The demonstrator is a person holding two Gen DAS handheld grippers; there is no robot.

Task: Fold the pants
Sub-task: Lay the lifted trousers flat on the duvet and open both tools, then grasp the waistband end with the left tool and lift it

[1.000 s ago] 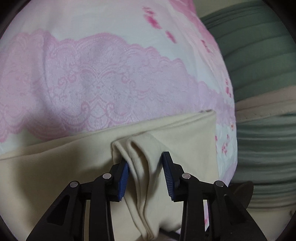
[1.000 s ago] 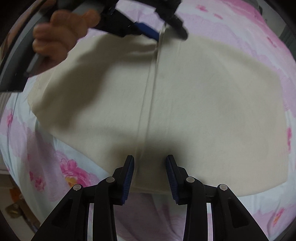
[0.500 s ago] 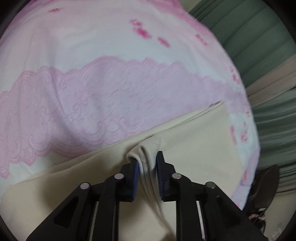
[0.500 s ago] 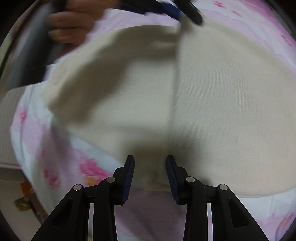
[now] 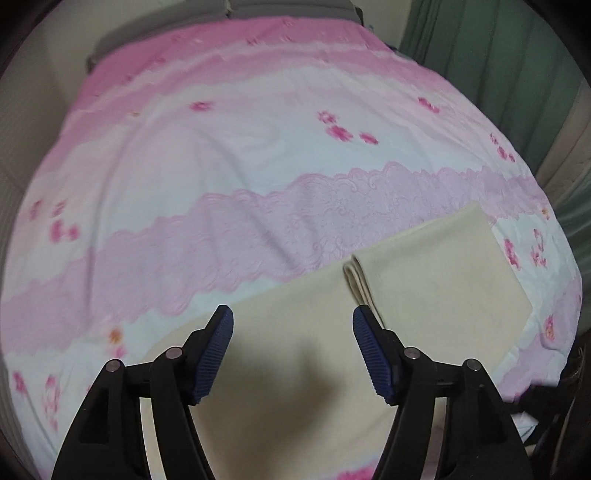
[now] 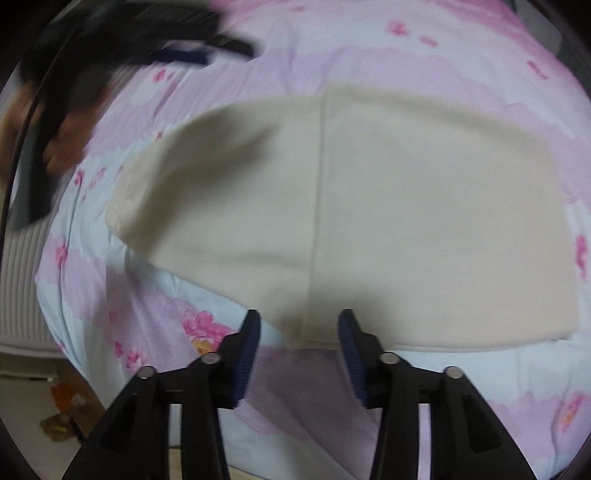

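The cream pants point(image 6: 388, 206) lie flat on the pink floral bedspread point(image 6: 369, 55), a seam running down the middle. In the left wrist view the pants point(image 5: 436, 280) show a folded edge just right of centre. My left gripper point(image 5: 291, 325) is open and empty, held above the pants. It also shows blurred at the top left of the right wrist view point(image 6: 177, 55). My right gripper point(image 6: 299, 328) is open, its fingers either side of the pants' near edge without touching it.
The bedspread point(image 5: 221, 166) covers the bed. Green curtains point(image 5: 498, 55) hang at the right, a grey headboard point(image 5: 258, 7) at the far end. Floor and small objects point(image 6: 62, 410) show at the bed's lower left.
My left gripper, shut on a pinch of the pants half a second ago, has let go, opened wide and lifted away. The pants now lie flat. The right gripper has stayed open at the near edge.
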